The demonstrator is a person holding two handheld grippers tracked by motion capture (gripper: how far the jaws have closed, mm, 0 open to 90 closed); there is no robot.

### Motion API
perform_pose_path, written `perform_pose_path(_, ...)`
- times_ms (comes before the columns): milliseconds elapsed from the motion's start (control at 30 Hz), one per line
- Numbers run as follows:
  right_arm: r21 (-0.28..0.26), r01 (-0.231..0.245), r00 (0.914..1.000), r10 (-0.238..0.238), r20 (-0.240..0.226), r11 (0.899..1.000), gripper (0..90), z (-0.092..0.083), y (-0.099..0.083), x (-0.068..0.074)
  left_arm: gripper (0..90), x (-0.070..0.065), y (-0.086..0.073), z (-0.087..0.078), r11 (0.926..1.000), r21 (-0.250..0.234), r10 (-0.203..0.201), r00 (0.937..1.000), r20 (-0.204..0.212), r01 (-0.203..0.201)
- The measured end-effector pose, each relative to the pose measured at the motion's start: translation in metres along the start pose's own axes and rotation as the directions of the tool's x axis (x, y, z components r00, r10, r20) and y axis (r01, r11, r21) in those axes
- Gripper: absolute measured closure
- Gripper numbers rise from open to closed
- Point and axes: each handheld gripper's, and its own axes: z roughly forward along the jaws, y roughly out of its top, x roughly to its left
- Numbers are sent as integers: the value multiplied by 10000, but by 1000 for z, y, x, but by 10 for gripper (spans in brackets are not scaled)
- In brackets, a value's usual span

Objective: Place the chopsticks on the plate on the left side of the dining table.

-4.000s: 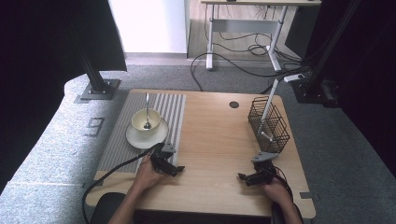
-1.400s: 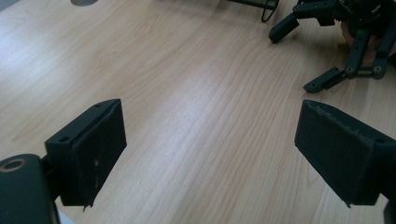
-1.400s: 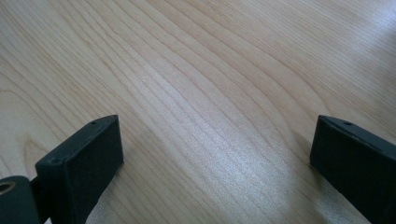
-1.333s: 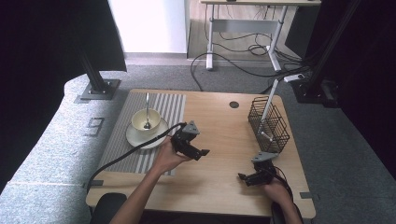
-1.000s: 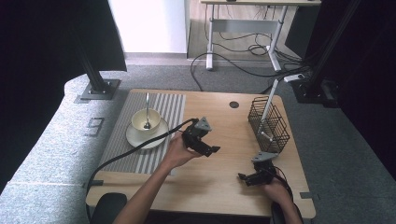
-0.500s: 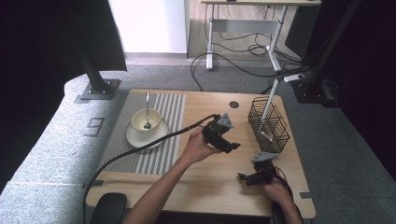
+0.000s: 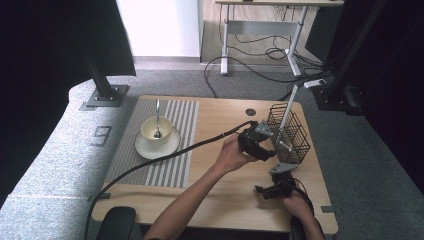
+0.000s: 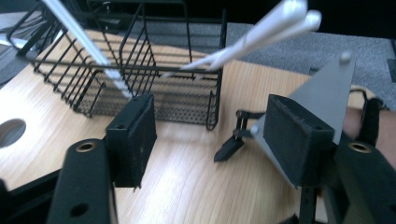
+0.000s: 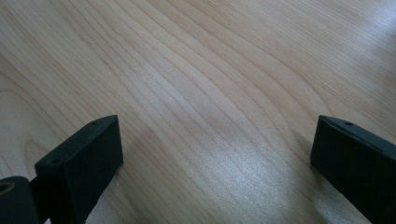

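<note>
A black wire basket [image 7: 295,136] stands at the table's right side, with white utensils [image 7: 286,114] leaning out of it. My left gripper [image 7: 265,150] hovers just left of it, held by a hand reaching across the table. In the left gripper view its jaws [image 8: 212,140] face the basket [image 8: 140,79] and the white utensils [image 8: 275,21]. They have just been closing, they stand partly open, and nothing is between them. My right gripper [image 7: 262,191] rests near the front right edge. It [image 9: 215,149] is wide open over bare wood.
A cream cup with a spoon [image 7: 156,131] sits on a saucer on the grey striped mat [image 7: 170,165] at the left. A round hole [image 7: 250,111] lies in the tabletop behind the left gripper. The left gripper's cable [image 7: 165,157] trails across the mat.
My left hand has travelled right across the table, from beside the cup and saucer to the basket's left side. The right gripper has stayed where it was.
</note>
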Motion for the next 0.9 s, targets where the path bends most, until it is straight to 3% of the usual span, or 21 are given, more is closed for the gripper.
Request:
perform_pose_path(167,3,1,10000,-1,-16,10000,17,0,0,0,435,-2,10,3,9997,-258,-3,10000,96,6)
perform_pose_path(333,-1,16,10000,-16,-14,10000,17,0,0,0,504,0,14,3,9967,-759,-274,9991,327,299)
perform_pose_path(433,-2,21,10000,-21,-1,10000,16,0,0,0,523,-1,15,2,9968,-757,-232,9992,335,257)
perform_pose_path(533,-1,14,10000,-14,-9,10000,17,0,0,0,541,-6,23,4,9986,-494,212,9997,94,-207)
perform_pose_path(633,-2,15,10000,-15,-9,10000,16,0,0,0,588,-6,25,5,9990,-395,207,9998,67,-204)
perform_pose_path(833,12,19,10000,-19,-18,10000,16,0,0,0,803,-10,29,7,9988,-67,478,9981,-398,-481)
perform_pose_path(900,23,5,10000,-5,-13,10000,16,0,0,0,825,-9,29,7,9990,-28,445,9977,-516,-447)
